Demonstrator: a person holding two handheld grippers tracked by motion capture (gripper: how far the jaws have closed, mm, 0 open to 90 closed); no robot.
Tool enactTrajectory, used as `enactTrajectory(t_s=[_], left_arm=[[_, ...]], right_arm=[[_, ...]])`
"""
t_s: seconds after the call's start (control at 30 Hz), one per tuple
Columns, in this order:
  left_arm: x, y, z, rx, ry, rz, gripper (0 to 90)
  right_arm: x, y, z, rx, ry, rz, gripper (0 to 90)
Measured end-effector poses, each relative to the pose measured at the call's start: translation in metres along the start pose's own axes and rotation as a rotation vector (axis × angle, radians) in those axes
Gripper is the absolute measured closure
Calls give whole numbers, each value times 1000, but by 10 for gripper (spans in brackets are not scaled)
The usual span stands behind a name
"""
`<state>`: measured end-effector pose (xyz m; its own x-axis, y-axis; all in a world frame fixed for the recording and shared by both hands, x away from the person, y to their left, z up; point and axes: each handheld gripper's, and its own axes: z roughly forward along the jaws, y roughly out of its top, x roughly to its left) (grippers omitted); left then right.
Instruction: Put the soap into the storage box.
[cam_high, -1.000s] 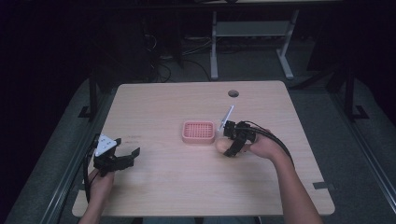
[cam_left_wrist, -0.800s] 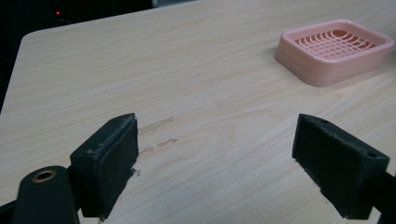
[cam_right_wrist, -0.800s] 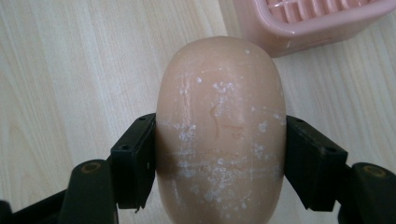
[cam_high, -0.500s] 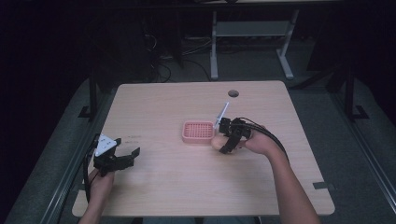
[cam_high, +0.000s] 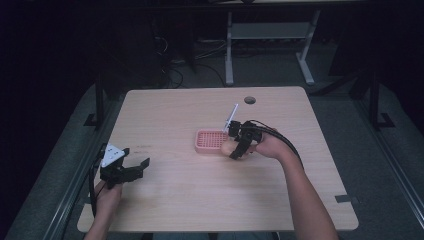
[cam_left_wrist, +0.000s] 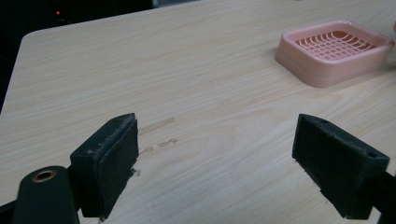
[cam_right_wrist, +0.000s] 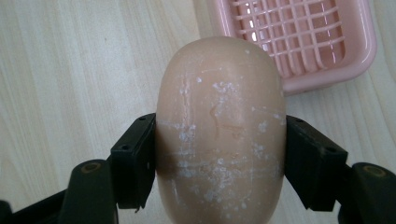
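A pink soap dish with a grid floor sits mid-table; it also lies at the top right of the left gripper view as the soap dish and at the top of the right gripper view as the dish. My right gripper is shut on a peach soap bar, held just off the dish's right edge, above the table. The soap bar touches both jaws. My left gripper rests open near the table's left front, and its jaws stand wide apart with nothing between them.
The wooden table has a round cable hole at the back. A faint scuff mark lies on the wood ahead of the left gripper. A dark floor, cables and a desk frame lie beyond the far edge.
My right gripper, with the soap bar in it, has moved left, closer to the pink dish. The left gripper has stayed where it was.
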<state>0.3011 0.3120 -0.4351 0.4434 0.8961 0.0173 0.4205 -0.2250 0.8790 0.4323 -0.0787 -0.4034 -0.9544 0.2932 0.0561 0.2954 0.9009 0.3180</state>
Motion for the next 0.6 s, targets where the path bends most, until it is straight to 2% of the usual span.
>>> enactTrajectory(t_s=[0.2,0.3,0.43,0.6], left_arm=[[0,0,0,0,-1,-1,142],[0,0,0,0,-1,0,142],[0,0,0,-1,-1,-1,142],[0,0,0,-1,-1,-2,142]], right_arm=[[-3,7,0,3,2,-7,319],[-4,10,0,-19,12,-10,319],[-6,14,1,2,6,-13,319],[-8,23,-2,0,1,-28,319]])
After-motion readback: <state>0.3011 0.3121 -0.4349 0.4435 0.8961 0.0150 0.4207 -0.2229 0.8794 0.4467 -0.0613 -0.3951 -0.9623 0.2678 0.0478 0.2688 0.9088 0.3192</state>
